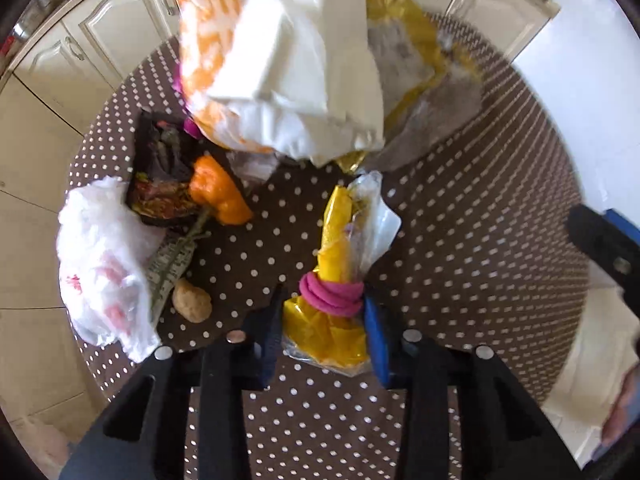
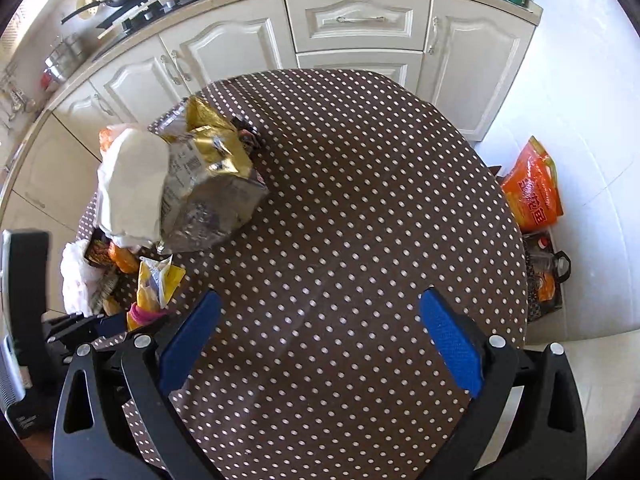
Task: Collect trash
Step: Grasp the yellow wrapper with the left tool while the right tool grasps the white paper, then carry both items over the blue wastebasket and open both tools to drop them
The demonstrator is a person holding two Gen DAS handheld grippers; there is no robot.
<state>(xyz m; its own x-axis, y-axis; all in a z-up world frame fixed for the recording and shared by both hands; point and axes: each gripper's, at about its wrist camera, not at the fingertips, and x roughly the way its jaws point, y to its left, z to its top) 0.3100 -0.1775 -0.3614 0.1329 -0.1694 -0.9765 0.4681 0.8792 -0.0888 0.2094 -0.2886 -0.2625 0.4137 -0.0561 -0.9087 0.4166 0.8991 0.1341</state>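
— Where is the trash?

— My left claw [image 1: 324,320] grips a yellow wrapper [image 1: 336,240] tied with a pink band [image 1: 332,294], low over the polka-dot counter [image 1: 460,220], beside a white plastic bag [image 1: 100,264] and an orange scrap [image 1: 218,192].

— And your right claw [image 2: 320,344]?

— Spread wide, holding nothing, above bare cloth.

The polka-dot tablecloth [image 2: 340,208] was bare across its middle and right side, so a gripper could pass freely there. The left side was crowded: a gold foil bag [image 2: 208,184] stood tall beside a white plastic bag [image 2: 128,188], and lower clutter lay near the edge, a crumpled white bag [image 1: 100,264], a dark snack wrapper [image 1: 160,184] and an orange peel [image 1: 218,196]. Between this clutter and the yellow wrapper [image 1: 336,248] a narrow strip of cloth stayed open.
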